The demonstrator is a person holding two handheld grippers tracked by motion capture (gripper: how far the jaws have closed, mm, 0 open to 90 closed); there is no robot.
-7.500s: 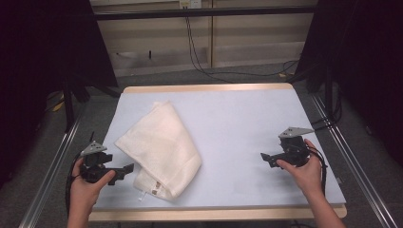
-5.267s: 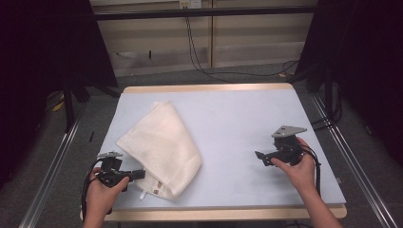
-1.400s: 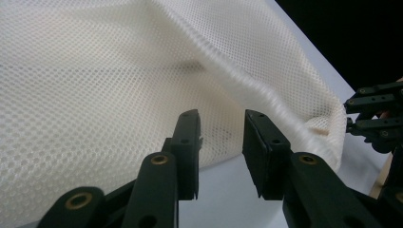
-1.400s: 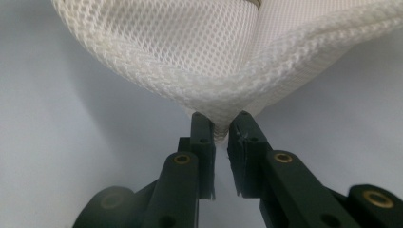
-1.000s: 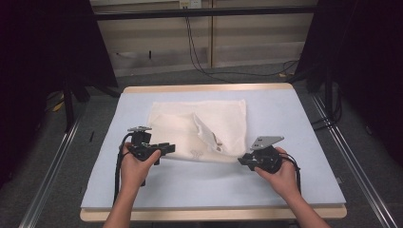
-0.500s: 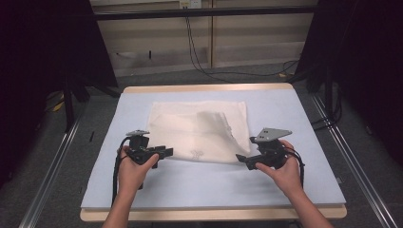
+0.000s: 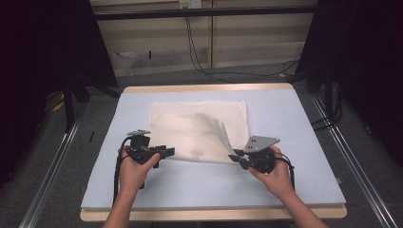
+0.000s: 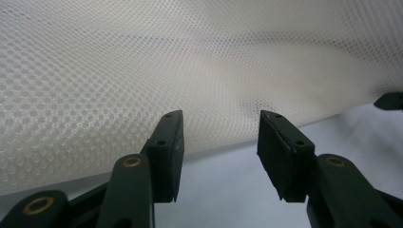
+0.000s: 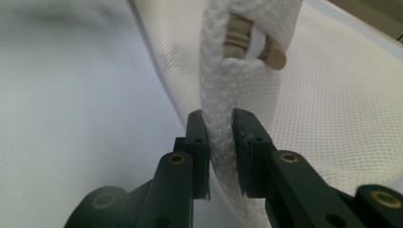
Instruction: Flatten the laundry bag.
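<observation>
Your right gripper [image 7: 236, 158] is clamped on the near right corner of the white mesh bag [image 7: 199, 128]; in the right gripper view [image 9: 220, 124] its jaws have just been closing and now pinch a thick woven edge strip [image 9: 223, 95] of the bag between the pads, with a beige cord stopper [image 9: 254, 45] hanging just above the grip. That corner is lifted off the table, so a fold of mesh rises from the bag's near right side toward your right hand [image 7: 273, 173]. The rest of the bag lies flat on the light blue table pad [image 7: 304, 142], spread out in the middle toward the far side, well clear of the pad's edges. Your left gripper [image 7: 167, 152] sits at the bag's near left edge with its jaws apart; they have just been opening. In the left gripper view [image 8: 218, 137] the two pads stand wide of each other, the mesh lies just beyond their tips, and nothing is pressed between them, so that side is released. Your left hand [image 7: 133, 168] holds the gripper low over the pad. A black cable [image 7: 115, 175] trails from it back along your forearm.
</observation>
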